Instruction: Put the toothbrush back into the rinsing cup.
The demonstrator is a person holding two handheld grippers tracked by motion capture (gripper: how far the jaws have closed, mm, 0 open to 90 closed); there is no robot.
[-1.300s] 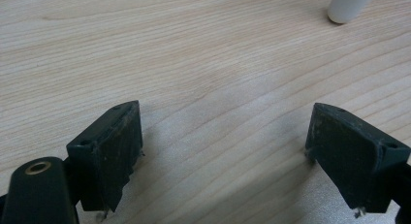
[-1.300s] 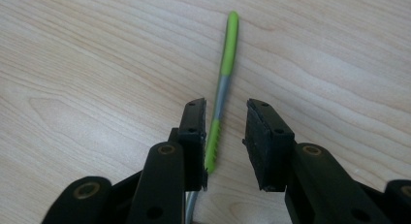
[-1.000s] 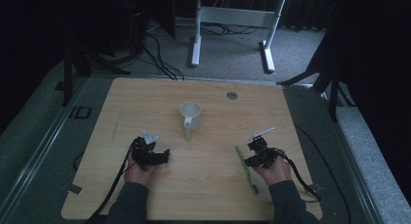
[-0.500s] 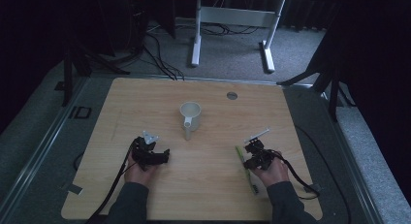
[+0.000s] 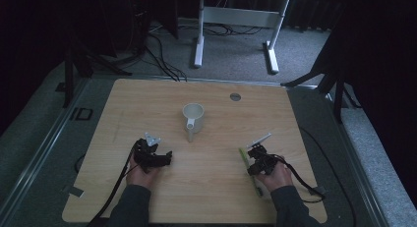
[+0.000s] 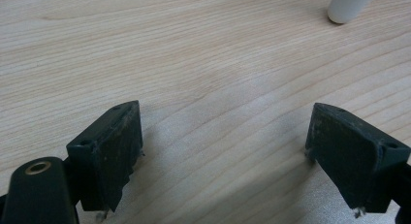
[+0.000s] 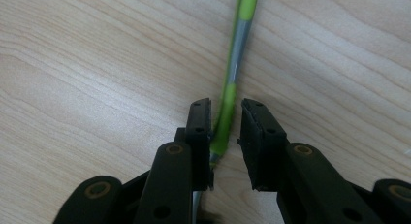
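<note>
A slim green and grey handle [image 7: 238, 44] lies flat on the wooden table [image 5: 147, 104], also seen as a green stick [image 5: 243, 154] at the right front. My right gripper [image 7: 226, 107] straddles it; its jaws have just been closing, one pad touches the handle and a gap remains at the other. In the high view the right gripper [image 5: 255, 160] sits in a hand over that handle. A white mug [image 5: 193, 117] stands upright mid-table, its handle toward the front. My left gripper [image 5: 166, 158] rests at the left front, jaws wide open [image 6: 225, 117] over bare wood.
A white part of the mug [image 6: 346, 6] shows at the top right of the left gripper view. A round grey grommet [image 5: 235, 96] is set into the table's far side. Cables trail from both grippers off the front edge. A white desk frame [image 5: 236, 15] stands on the floor behind.
The right gripper has shifted slightly toward the front and left along the green handle, and its jaws have narrowed around it. The left hand and the mug have not moved.
</note>
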